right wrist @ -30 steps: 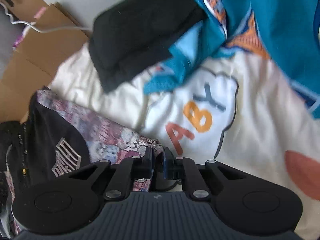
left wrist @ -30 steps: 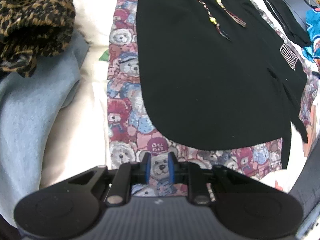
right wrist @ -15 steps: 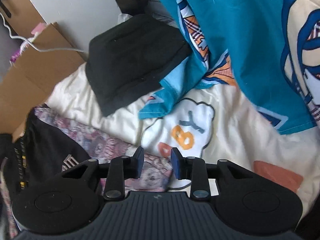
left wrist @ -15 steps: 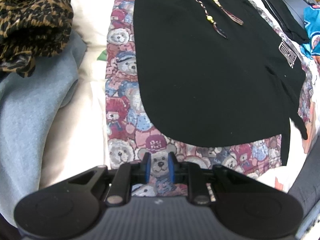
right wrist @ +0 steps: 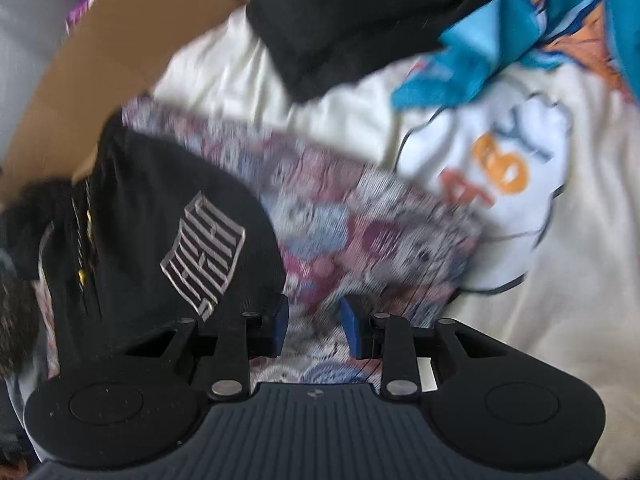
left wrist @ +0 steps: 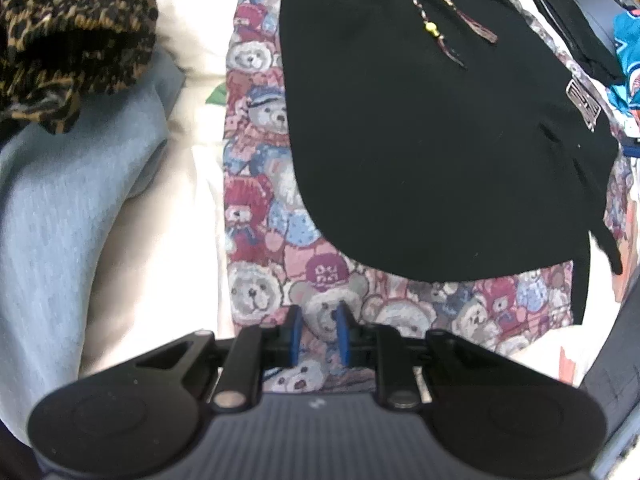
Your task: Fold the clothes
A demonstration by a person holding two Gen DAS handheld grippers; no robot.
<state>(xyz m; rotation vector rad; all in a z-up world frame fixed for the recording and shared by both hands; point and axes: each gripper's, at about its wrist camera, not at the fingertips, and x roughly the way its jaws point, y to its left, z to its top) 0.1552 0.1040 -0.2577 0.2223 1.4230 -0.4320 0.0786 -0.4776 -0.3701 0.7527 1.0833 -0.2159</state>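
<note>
In the left wrist view, the left claw (left wrist: 318,334) stands at lower centre with its blue pads set narrowly on the near hem of the bear-print garment (left wrist: 256,184), apparently pinching it, while the black garment (left wrist: 432,140) lies spread on top across the middle and upper right; a firm, unmoving pinch here would anchor the fold. In the right wrist view, which is blurred, the right claw (right wrist: 314,330) at lower centre has just been opening and its pads stand apart over the bear-print garment (right wrist: 360,216) with nothing clamped. It should regrip a corner squarely, clear of the black garment (right wrist: 160,220) at left.
</note>
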